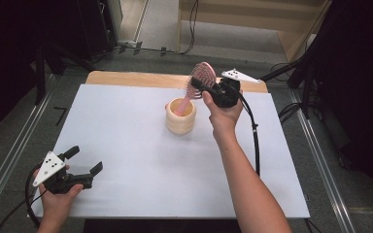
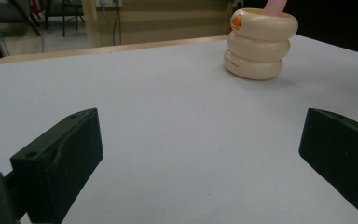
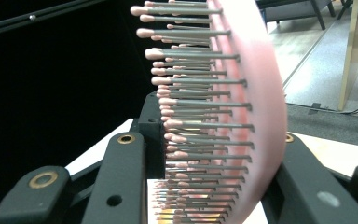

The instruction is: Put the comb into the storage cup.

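hairbrush (image 1: 202,77) clamped in right tongs (image 1: 200,85), handle in cup (image 1: 180,116); left tongs (image 1: 85,162) wide open, empty.

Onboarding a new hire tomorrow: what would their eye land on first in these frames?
First, the pink hairbrush at the far middle of the white table, clamped by its head in the right gripper, its handle dipping into the cream ringed cup. The right gripper view shows its pink-tipped bristles between the jaws. Then the left gripper, open and idle at the near left corner.
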Demonstrator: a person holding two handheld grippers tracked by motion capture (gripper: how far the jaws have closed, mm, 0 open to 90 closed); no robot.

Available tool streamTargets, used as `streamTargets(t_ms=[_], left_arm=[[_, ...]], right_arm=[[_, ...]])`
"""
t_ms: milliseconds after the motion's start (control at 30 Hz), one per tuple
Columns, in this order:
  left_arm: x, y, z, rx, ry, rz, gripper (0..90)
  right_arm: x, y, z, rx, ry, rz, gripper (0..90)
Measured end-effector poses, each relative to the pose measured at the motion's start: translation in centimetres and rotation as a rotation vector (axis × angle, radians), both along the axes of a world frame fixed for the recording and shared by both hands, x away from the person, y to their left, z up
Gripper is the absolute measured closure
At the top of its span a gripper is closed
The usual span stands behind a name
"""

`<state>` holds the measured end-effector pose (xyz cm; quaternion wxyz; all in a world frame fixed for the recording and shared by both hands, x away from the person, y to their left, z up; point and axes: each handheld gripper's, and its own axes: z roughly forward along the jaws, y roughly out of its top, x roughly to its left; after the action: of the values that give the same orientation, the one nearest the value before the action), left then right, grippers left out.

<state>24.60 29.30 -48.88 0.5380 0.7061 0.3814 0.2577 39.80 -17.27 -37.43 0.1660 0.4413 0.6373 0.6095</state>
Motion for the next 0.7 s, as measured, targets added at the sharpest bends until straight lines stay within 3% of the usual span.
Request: streamTargets(t_ms=[700], left_arm=[[0.0, 0.0, 0.0, 0.003, 0.000, -0.001, 0.0]], right_arm=[[0.5, 0.4, -3.9, -0.004, 0.067, -0.021, 62.1]])
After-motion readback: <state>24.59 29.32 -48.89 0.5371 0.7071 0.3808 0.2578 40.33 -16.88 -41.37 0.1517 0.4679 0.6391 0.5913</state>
